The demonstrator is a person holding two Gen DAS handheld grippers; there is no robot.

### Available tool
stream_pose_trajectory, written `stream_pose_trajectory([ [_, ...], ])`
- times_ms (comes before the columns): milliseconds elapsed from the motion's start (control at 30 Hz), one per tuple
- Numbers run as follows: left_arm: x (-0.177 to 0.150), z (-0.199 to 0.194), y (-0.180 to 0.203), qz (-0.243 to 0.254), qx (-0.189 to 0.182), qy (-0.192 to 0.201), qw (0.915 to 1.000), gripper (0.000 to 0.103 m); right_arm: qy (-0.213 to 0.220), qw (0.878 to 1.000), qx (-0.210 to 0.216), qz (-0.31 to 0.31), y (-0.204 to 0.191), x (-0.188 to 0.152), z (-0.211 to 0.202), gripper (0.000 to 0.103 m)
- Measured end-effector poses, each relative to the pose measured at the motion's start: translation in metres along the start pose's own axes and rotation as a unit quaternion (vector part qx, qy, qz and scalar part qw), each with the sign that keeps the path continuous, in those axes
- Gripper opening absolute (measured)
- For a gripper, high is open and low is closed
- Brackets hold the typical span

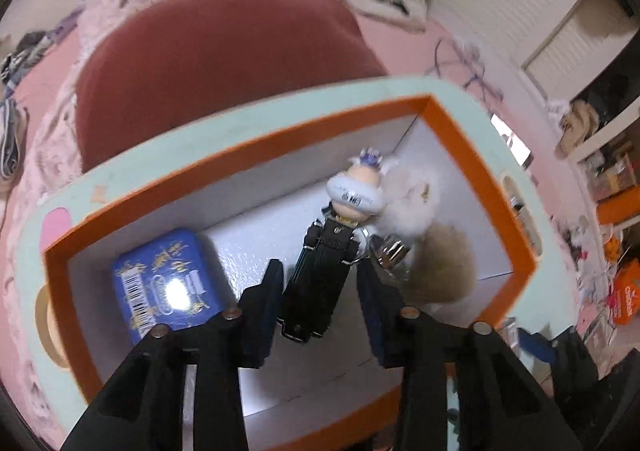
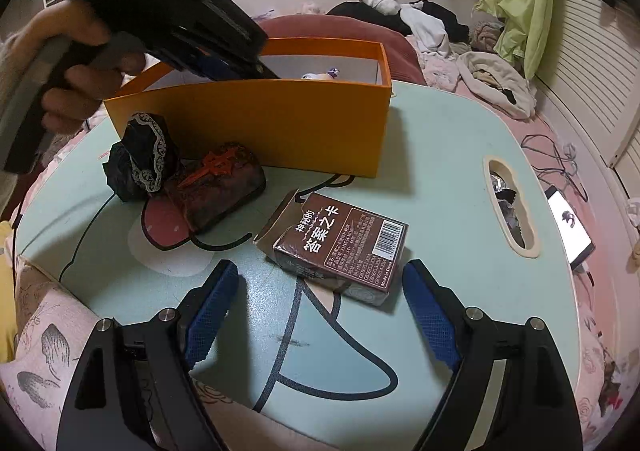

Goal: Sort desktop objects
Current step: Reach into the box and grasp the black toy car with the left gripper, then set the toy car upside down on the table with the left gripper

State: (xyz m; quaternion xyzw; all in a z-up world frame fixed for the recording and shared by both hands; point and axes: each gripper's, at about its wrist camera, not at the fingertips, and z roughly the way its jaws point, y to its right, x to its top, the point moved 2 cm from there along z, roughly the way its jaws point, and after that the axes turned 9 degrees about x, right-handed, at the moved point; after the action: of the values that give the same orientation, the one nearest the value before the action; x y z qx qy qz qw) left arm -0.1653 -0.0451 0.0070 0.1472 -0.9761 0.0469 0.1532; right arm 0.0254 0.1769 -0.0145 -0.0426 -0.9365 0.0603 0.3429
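You had an orange box (image 2: 256,123) with a white inside, a blue gold-printed tin (image 1: 168,283), a brown card pack (image 2: 340,247), and blue-padded black tongs (image 2: 320,315) over a pale green table (image 2: 440,171).

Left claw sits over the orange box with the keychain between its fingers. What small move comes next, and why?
Probably lift the left claw straight up out of the orange box: its jaws stand apart from the keychain, which seems to lie on the box floor, released.

An orange box (image 2: 256,123) stands open on the pale green surface (image 2: 440,179). Inside it are seen a blue tin (image 1: 168,283), a black figurine keychain (image 1: 324,267) and fluffy pompoms (image 1: 420,219). A brown card box (image 2: 340,247), a dark red pouch (image 2: 216,187) and a black lace-trimmed bundle (image 2: 140,155) lie in front of it.
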Motion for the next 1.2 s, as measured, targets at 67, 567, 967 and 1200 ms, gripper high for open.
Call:
stream_pose_trajectory([
  [67, 0.000, 0.008, 0.005, 0.020, 0.014, -0.016, 0.9996, 0.034, 0.000, 1.000, 0.000, 0.000, 0.000, 0.000, 0.000, 0.084],
  [567, -0.009, -0.025, -0.012, 0.000, 0.018, 0.086, 0.9962, 0.025, 0.000, 1.000, 0.000, 0.001, 0.000, 0.000, 0.000, 0.084],
  [967, -0.142, -0.110, -0.065, -0.135, 0.122, 0.163, 0.9699, 0.025, 0.000, 1.000, -0.001, 0.002, -0.001, -0.001, 0.001, 0.084],
  [1200, -0.175, -0.052, -0.050, -0.156, 0.068, 0.100, 0.9804, 0.025, 0.000, 1.000, -0.002, 0.002, -0.001, 0.000, 0.000, 0.084],
])
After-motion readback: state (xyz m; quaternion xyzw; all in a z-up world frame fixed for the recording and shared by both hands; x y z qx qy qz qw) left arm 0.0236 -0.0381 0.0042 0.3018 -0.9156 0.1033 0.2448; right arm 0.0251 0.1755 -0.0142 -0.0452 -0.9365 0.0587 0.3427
